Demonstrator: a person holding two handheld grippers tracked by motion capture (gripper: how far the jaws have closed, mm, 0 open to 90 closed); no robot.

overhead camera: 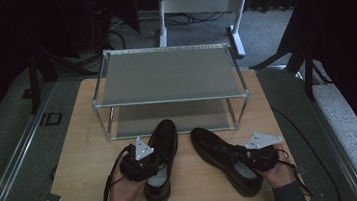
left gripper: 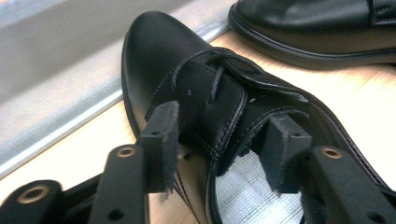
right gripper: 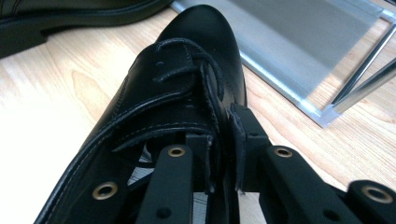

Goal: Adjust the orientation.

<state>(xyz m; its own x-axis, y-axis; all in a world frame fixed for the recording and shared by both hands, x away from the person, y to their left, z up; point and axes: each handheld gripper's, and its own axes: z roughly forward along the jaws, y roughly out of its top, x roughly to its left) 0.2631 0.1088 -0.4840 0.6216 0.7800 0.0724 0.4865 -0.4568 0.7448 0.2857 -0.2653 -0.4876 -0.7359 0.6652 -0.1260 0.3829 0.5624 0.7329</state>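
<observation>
Fingers, left gripper [left gripper: 219, 140]: pads [left gripper: 161, 135] straddle the tongue and lace flap of the left dress shoe [left gripper: 187, 84]; a gap shows on each side, so no clamp yet.
Fingers, right gripper [right gripper: 223, 154]: narrow, pinched on the side wall of the right dress shoe [right gripper: 187, 79] at the collar beside the laces.
Shoe positions: in the high view, left dress shoe [overhead camera: 164, 147] at 6 o'clock of the shoe rack [overhead camera: 171, 98], toe toward it; right dress shoe [overhead camera: 222, 156] at 5 o'clock, toe angled to 11 o'clock. Both soles rest on the wooden table [overhead camera: 82, 156].
Hands: left hand [overhead camera: 124, 179] and right hand [overhead camera: 277, 170] enter from 6 o'clock.
Risk 1: left pads close on the tongue alone. Cause: soft leather flap folds, the shoe tips toe-down on lifting and slides out.
Risk 2: right grip sits near the heel end. Cause: toe weight swings down, and the thin wall may peel from the pads.
Risk 3: toe strikes the rack's lower rail. Cause: low approach toward 12 o'clock.
Risk 4: laces snag on a pad at release.
</observation>
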